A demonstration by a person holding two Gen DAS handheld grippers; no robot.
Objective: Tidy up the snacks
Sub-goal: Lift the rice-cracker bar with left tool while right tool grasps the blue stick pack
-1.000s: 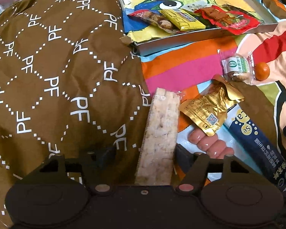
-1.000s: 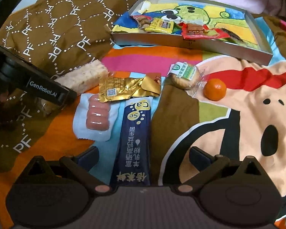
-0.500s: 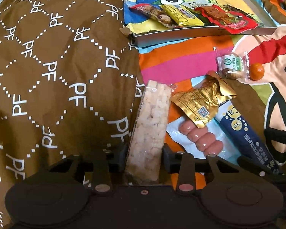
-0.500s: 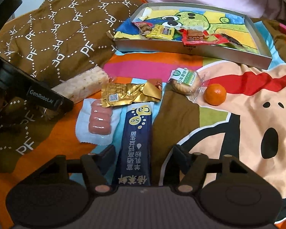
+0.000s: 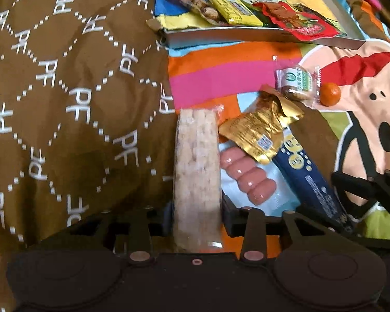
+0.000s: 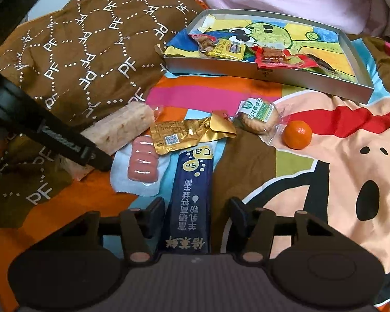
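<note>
Left wrist view: we noted the left gripper with its jaws narrow and pressed on both sides of the rice bar; the jaws had just been opening slightly, with the bar between them. The bar lay along the edge of the brown quilt, just beside the sausage pack. The gold packet overlapped the top of the sausage pack and of the blue stick.

Right wrist view: we noted the right gripper about half open, its jaws having just been closing, with the blue stick between the fingers. A gap showed at each side of the stick, so the pads did not press it. The biscuit pack touched the orange. Both lay on the cartoon sheet, near the tray. We counted 4 packets in the tray, toward its left end: a clear one, a yellow one, a red one and a dark one. The left gripper showed at the left, on the rice bar.
</note>
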